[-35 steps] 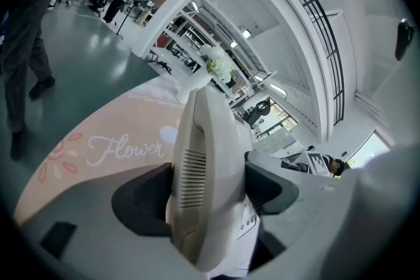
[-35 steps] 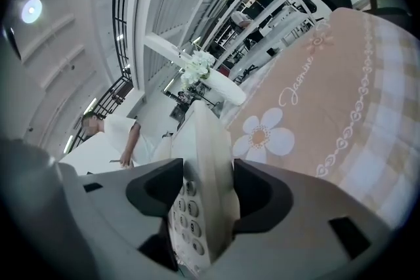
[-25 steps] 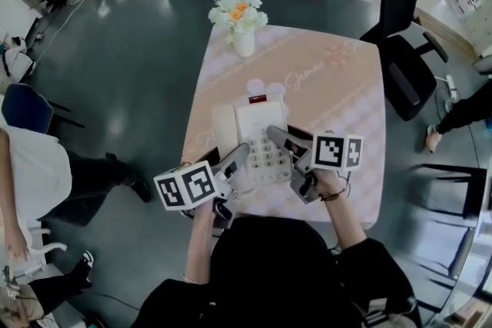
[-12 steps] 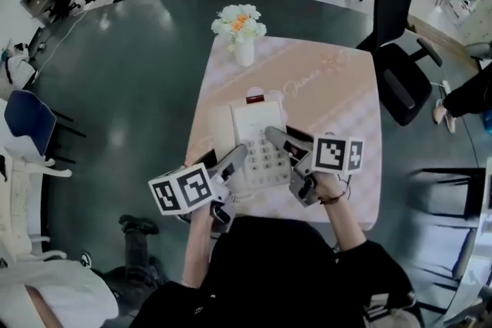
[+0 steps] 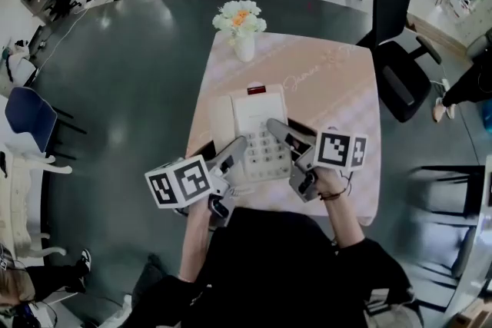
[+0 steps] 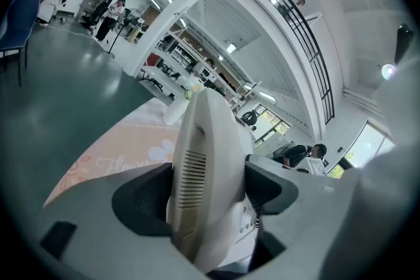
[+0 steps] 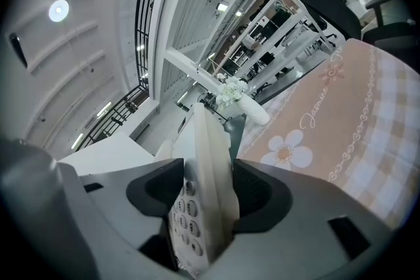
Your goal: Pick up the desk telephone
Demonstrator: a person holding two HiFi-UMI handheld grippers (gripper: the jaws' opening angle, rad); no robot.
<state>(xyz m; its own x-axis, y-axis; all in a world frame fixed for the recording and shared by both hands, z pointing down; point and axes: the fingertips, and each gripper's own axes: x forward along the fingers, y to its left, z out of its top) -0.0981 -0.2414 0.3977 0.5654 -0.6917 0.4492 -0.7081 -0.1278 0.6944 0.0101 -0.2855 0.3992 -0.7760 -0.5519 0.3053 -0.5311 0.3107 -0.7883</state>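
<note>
The cream desk telephone [image 5: 254,123], with its handset on the left and keypad on the right, is held between my two grippers over the pink tablecloth [image 5: 338,88]. My left gripper [image 5: 235,153] is shut on the handset side; in the left gripper view the telephone [image 6: 209,134] fills the gap of the left gripper [image 6: 207,188], pads pressing on both faces. My right gripper [image 5: 281,133] is shut on the keypad side. In the right gripper view the telephone's edge [image 7: 211,141] stands upright in the right gripper [image 7: 207,197], number keys showing at its left.
A white vase of flowers [image 5: 241,28] stands at the table's far edge. A black office chair [image 5: 403,65] is at the table's right. Dark floor surrounds the table, with a blue chair [image 5: 27,119] at far left.
Both grippers have risen a little with the telephone between them, and it sits slightly higher in the head view. The person standing at the left has gone from that spot.
</note>
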